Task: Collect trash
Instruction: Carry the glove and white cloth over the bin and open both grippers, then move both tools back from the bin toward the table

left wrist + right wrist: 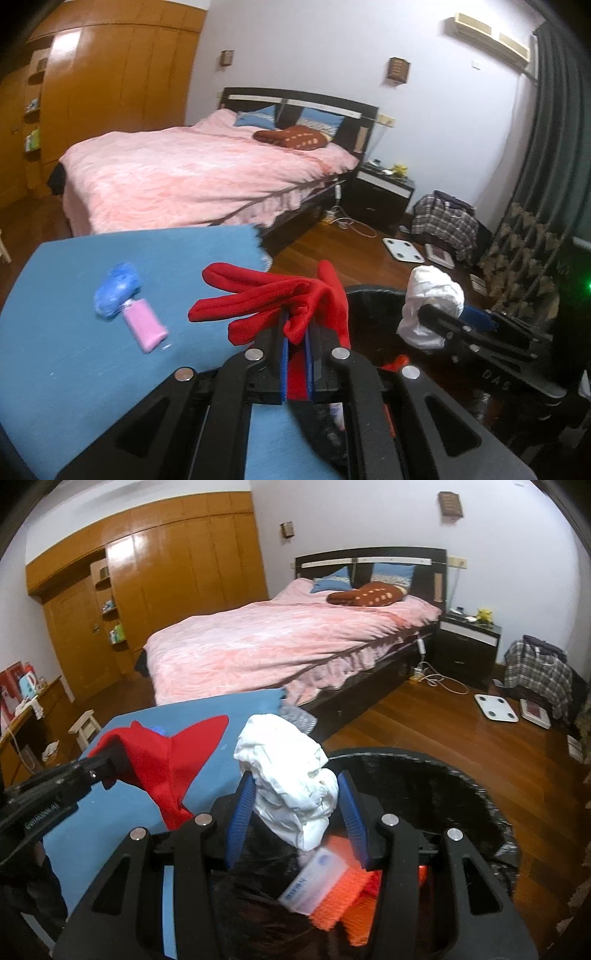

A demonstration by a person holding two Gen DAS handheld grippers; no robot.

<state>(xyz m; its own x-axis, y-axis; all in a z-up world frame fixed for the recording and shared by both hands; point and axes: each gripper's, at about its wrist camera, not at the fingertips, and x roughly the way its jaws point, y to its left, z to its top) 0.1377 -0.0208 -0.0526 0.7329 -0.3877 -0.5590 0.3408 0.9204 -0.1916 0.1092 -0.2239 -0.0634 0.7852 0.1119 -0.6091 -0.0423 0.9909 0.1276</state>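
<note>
**Bin dead ahead, both loads pinched**

Right gripper (295, 805) clamps my white crumpled wad (288, 775), hanging right over the black bin (480, 794) mouth, lower centre of frame. Left gripper (297, 332) is shut on the red glove (273, 299), fingers trailing upper left, bin rim just to its right. Blue table (92, 369) edge crowds the left; pink tube (144, 328) waits there.

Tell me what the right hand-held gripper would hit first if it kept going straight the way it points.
Probably the bin's far rim or lining; the right hand-held gripper, holding white trash, angles down over it. Depth is unclear.
</note>
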